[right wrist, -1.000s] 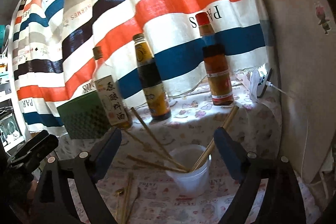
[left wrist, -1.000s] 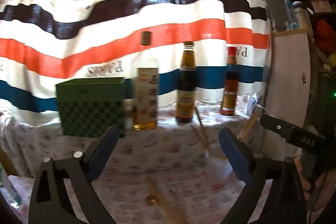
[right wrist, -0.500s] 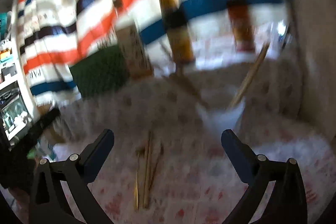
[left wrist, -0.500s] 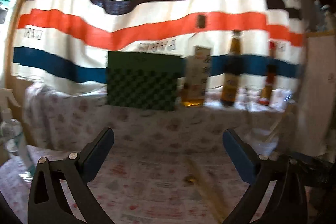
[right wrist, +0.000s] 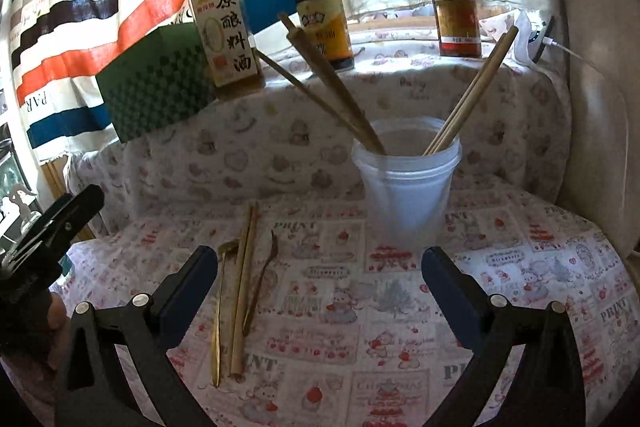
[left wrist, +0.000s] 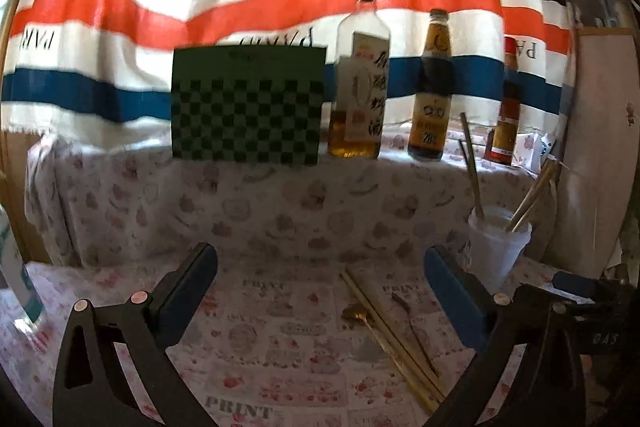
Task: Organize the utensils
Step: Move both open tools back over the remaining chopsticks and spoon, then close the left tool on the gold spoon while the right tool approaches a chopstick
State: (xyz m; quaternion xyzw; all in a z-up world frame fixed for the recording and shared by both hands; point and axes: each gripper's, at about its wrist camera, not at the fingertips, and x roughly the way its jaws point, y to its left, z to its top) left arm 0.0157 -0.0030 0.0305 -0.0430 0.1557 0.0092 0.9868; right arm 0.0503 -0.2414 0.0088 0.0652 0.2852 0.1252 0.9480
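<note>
Left wrist view: left gripper (left wrist: 320, 279) spread wide, nothing between jaws. Loose chopsticks (left wrist: 390, 335) on patterned tablecloth (left wrist: 260, 339), near right; plastic cup (left wrist: 498, 247) right, sticks inside.

Right wrist view: right gripper (right wrist: 320, 273) wide apart, empty. Cup (right wrist: 406, 195) just beyond, centre-right. Chopsticks (right wrist: 242, 291), spoon (right wrist: 219, 307), fork (right wrist: 262, 279) flat, near left.

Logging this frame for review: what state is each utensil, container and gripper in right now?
Plastic cup: upright, holding chopsticks.
Chopsticks in cup: leaning out over the rim.
Loose chopsticks: flat on the tablecloth.
Gold spoon: flat beside them.
Small fork: flat, other side.
Left gripper: open, empty.
Right gripper: open, empty.
</note>
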